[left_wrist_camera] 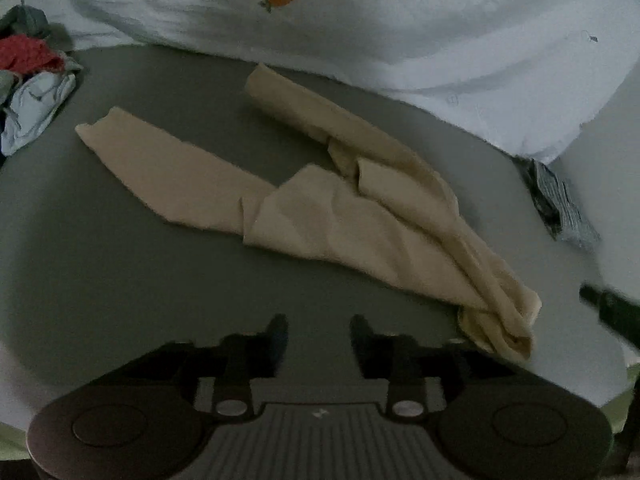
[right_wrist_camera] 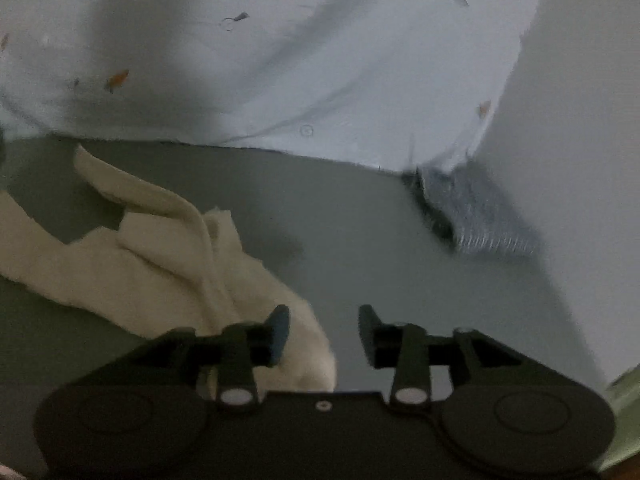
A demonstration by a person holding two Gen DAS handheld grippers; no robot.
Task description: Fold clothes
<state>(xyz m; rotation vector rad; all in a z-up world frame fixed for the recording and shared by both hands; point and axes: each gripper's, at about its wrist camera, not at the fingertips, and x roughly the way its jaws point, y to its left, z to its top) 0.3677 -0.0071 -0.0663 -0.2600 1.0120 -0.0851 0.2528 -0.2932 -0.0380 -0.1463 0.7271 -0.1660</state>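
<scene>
The left gripper [left_wrist_camera: 319, 336] is hovering over the grey desk [left_wrist_camera: 120, 272] with its jaws standing partly spread, nothing lying between them and no cloth touching either pad. The right gripper [right_wrist_camera: 324, 336] is showing the same partial spread; its left finger is overlapping the near end of the beige trousers [right_wrist_camera: 168, 276] in the picture, but the gap between the jaws is showing only bare desk [right_wrist_camera: 360, 232], so no grip is being made. In the left wrist view the beige trousers [left_wrist_camera: 360, 220] are lying loose in the middle of the desk, one leg running flat toward the left, the other running back toward the far edge, and the bunched end sitting crumpled just right of the left gripper. Further right, a dark patterned folded item [left_wrist_camera: 560, 204] is resting near the desk's edge; the right wrist view is showing it [right_wrist_camera: 480, 220] blurred. At the far left a pile of clothes [left_wrist_camera: 32, 80], red, green and pale blue, is sitting heaped. Beyond the desk a white bedsheet [left_wrist_camera: 360, 32] printed with small carrots is draping along the far edge.
</scene>
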